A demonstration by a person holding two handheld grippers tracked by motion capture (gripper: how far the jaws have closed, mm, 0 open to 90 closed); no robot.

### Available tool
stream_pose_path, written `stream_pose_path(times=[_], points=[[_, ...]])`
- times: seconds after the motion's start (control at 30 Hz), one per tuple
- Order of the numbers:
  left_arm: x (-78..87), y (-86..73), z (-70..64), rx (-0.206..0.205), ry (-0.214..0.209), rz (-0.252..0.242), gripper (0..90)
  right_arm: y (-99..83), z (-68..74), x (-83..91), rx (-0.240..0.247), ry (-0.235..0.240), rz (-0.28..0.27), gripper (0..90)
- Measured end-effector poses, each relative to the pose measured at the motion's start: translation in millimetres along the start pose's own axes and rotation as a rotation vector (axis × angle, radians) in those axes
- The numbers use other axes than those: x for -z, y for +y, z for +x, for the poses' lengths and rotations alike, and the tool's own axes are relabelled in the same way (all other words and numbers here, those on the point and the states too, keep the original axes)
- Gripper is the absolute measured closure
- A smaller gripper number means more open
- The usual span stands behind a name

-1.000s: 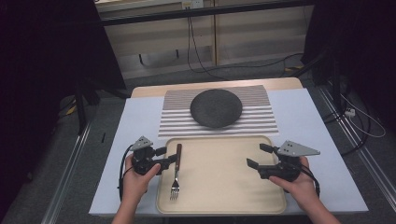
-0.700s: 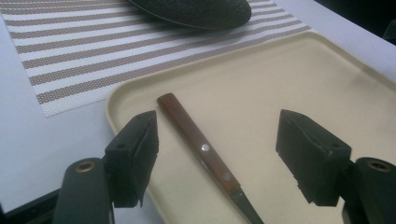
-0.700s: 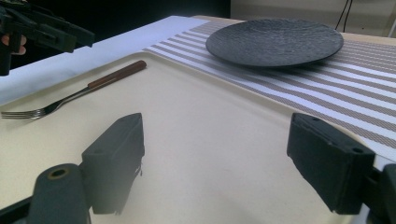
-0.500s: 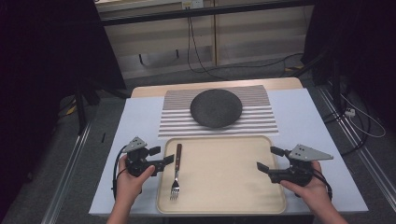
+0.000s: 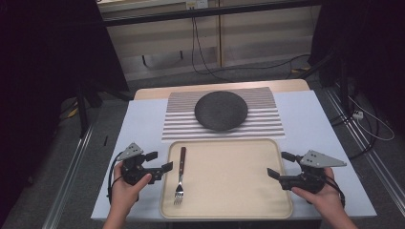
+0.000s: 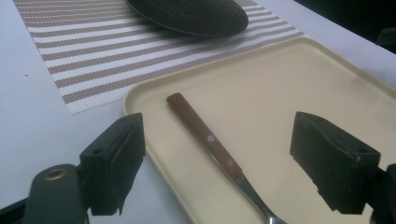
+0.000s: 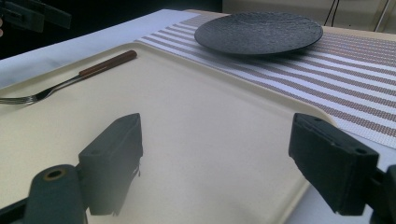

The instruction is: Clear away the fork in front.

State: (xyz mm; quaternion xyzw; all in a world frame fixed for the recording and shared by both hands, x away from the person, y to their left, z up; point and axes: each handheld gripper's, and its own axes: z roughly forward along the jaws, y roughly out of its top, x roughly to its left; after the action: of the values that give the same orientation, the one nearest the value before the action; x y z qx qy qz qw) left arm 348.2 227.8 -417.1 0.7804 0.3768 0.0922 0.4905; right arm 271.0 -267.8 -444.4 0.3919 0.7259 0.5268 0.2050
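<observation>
A fork with a brown wooden handle lies on the left part of a beige tray, tines toward the person. My left gripper sits at the tray's left edge, open and empty; in the left gripper view the fork lies between and beyond its jaws. My right gripper rests at the tray's right edge, open and empty, looking across the tray toward the fork. A round dark plate rests on a striped placemat behind the tray.
The tray and placemat sit on a white table cover. Cables run along the floor behind the table, and metal rails flank it. The tray's middle and right part carry nothing.
Both grippers have drawn back toward the person and slightly outward. The left one has come away from the fork's handle to the tray's left edge. The fork stays put.
</observation>
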Motion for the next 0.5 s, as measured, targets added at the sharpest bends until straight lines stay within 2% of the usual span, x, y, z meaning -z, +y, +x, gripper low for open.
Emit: stream_pose_path(times=[0.3, 0.5], points=[[5.6, -4.7, 5.1, -0.01, 0.001, -0.019, 16.5, -3.9, 0.6, 2.0, 0.017, -0.002, 0.015, 17.6], [7.8, -7.9, 9.9, -0.002, 0.01, -0.019, 15.5, -3.5, -2.1, 6.3, 0.004, -0.004, -0.006, 17.5]])
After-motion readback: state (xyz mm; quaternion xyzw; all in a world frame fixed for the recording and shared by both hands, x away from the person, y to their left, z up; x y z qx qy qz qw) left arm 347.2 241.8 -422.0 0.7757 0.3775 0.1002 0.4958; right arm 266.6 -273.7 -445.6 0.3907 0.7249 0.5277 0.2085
